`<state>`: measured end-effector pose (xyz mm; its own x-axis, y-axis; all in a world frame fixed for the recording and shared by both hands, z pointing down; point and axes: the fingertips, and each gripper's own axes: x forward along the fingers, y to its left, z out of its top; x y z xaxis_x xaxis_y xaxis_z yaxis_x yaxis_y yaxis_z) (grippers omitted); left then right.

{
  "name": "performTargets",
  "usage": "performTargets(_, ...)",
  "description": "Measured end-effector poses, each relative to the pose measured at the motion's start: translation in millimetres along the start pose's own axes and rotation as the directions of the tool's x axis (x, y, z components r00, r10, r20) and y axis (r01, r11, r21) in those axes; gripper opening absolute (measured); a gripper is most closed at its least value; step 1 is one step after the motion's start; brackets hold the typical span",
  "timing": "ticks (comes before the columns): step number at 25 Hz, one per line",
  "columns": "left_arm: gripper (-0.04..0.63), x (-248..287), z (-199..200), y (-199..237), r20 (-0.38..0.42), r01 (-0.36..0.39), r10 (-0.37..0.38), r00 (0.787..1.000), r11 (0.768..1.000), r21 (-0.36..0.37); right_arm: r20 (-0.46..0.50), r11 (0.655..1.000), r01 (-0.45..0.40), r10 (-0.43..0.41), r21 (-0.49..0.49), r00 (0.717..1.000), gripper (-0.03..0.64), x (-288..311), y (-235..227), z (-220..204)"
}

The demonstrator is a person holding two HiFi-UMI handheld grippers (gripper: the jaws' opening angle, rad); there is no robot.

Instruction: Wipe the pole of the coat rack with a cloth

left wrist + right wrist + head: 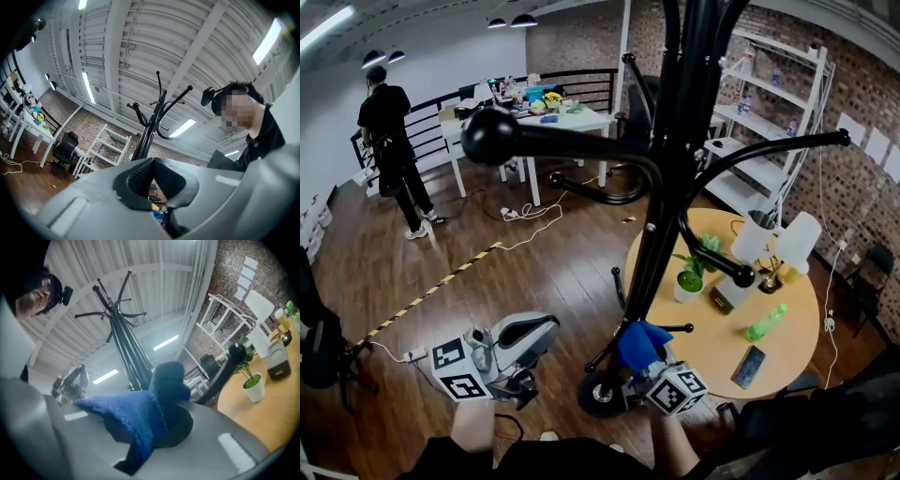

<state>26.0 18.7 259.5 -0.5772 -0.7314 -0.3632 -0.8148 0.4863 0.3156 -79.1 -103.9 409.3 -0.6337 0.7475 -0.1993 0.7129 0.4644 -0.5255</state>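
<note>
Wood floor (546, 274) | glossy black pole (680, 169) | right tongs (157, 427) clamp fuzzy blue cloth (136, 413) | left tongs (152, 177) together, empty

Coat rack pole (670, 178) stands centre, foot on the floor just left of the round desk (712, 328). Right tongs (645, 364) sit low at the pole, cloth (639, 345) between the jaws and against the lower pole. Left tongs (546, 326) lie left of the pole, apart from it. On the round desk: potted plant (689, 277) nearest the pole, lamp (787, 244) behind, bottle (766, 322) to the right, phone (749, 367) at the near edge. A second desk (572, 122) is behind; a person (394, 141) stands far left.
</note>
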Motion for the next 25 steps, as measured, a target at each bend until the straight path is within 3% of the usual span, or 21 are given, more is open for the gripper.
performTargets(7, -0.006, -12, 4, -1, 0.012, -0.004, 0.003, 1.0, 1.0, 0.014, 0.177, 0.972, -0.143, 0.176, -0.186, 0.968, 0.021, 24, 76, 118)
performTargets(15, -0.007, -28, 19, -3, 0.052, -0.018, 0.017, 0.998, 0.999, 0.031, 0.262, 0.935, -0.181, 0.265, -0.304, 0.928, 0.021, 45, 143, 222)
performTargets(17, -0.008, -33, 22, -3, 0.063, -0.026, 0.024, 0.998, 0.999, 0.035, 0.263, 0.922, -0.166, 0.266, -0.349, 0.927, 0.021, 48, 152, 231)
performTargets(20, -0.006, -38, 24, -3, 0.068, -0.032, 0.03, 0.997, 0.999, 0.032, 0.295, 0.928, -0.148, 0.256, -0.341, 0.921, 0.021, 44, 149, 227)
performTargets(25, -0.006, -39, 24, -6, 0.066, -0.03, 0.028, 0.997, 0.999, 0.023, 0.248, 0.954, -0.123, 0.194, -0.275, 0.949, 0.021, 38, 125, 190)
